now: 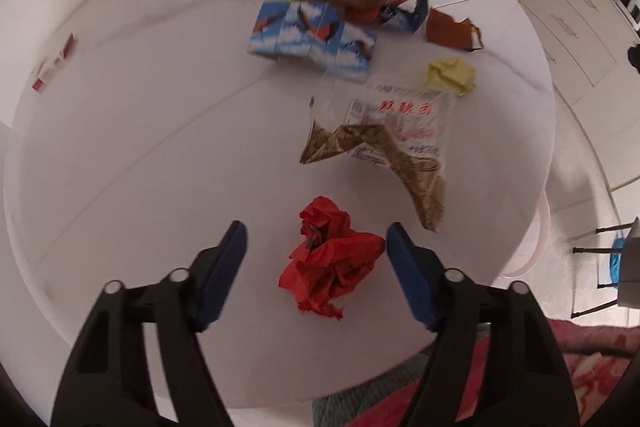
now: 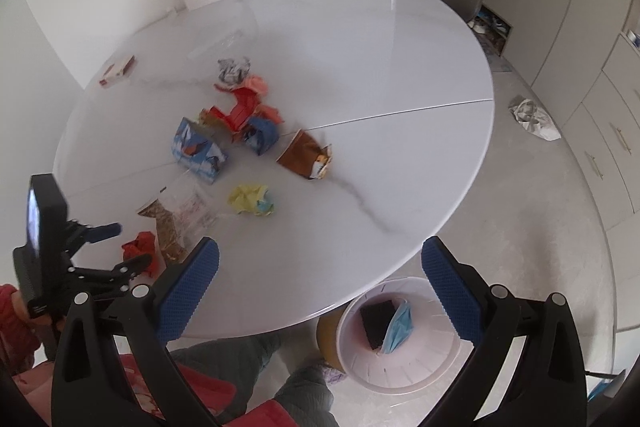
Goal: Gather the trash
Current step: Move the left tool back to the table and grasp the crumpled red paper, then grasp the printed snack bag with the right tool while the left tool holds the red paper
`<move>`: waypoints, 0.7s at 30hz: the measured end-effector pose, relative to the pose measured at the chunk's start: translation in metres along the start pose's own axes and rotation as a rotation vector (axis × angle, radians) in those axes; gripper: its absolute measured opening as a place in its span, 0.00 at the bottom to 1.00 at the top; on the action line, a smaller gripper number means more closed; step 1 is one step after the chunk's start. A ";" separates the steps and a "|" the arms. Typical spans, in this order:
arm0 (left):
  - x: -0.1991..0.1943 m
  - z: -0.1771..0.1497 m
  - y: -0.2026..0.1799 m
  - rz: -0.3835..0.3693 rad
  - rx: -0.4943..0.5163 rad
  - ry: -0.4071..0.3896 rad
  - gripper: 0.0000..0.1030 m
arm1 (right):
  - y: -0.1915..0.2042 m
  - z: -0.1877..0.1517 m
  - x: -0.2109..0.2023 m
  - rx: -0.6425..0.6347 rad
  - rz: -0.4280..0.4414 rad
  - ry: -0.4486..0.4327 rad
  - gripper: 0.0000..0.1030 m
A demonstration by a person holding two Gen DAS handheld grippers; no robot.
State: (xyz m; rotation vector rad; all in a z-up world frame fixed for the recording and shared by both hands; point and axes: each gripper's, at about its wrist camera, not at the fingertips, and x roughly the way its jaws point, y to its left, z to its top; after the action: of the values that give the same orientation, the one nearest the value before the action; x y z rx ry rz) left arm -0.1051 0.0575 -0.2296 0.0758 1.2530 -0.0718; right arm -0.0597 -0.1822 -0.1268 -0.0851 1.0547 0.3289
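While the round white tabletop point(image 2: 360, 67) carries most of the litter, the pink bin point(image 2: 400, 339) on the floor beside it already holds a face mask point(image 2: 396, 327). Left tongs point(image 1: 316, 231) stand spread around the crumpled red paper point(image 1: 328, 263), pads not touching it; they should drop lower and close squarely on its bulk, so loose folds don't slip. Right tongs point(image 2: 320, 267) hang spread and empty above the tabletop's edge. Red characters show on the clear plastic bag point(image 1: 400, 123), too blurred to read.
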 end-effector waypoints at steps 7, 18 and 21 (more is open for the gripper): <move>0.010 -0.008 0.008 -0.024 -0.042 0.027 0.41 | 0.015 0.002 0.007 -0.016 0.052 0.019 0.98; -0.034 -0.007 0.049 0.004 -0.124 -0.053 0.39 | 0.100 0.012 0.061 -0.304 0.188 0.115 0.98; -0.051 -0.003 0.066 0.016 -0.159 -0.085 0.39 | 0.131 0.017 0.086 -0.437 0.186 0.143 0.98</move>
State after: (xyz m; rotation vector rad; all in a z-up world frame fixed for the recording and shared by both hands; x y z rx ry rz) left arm -0.1173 0.1238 -0.1806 -0.0541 1.1693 0.0385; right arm -0.0469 -0.0348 -0.1815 -0.4085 1.1206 0.7276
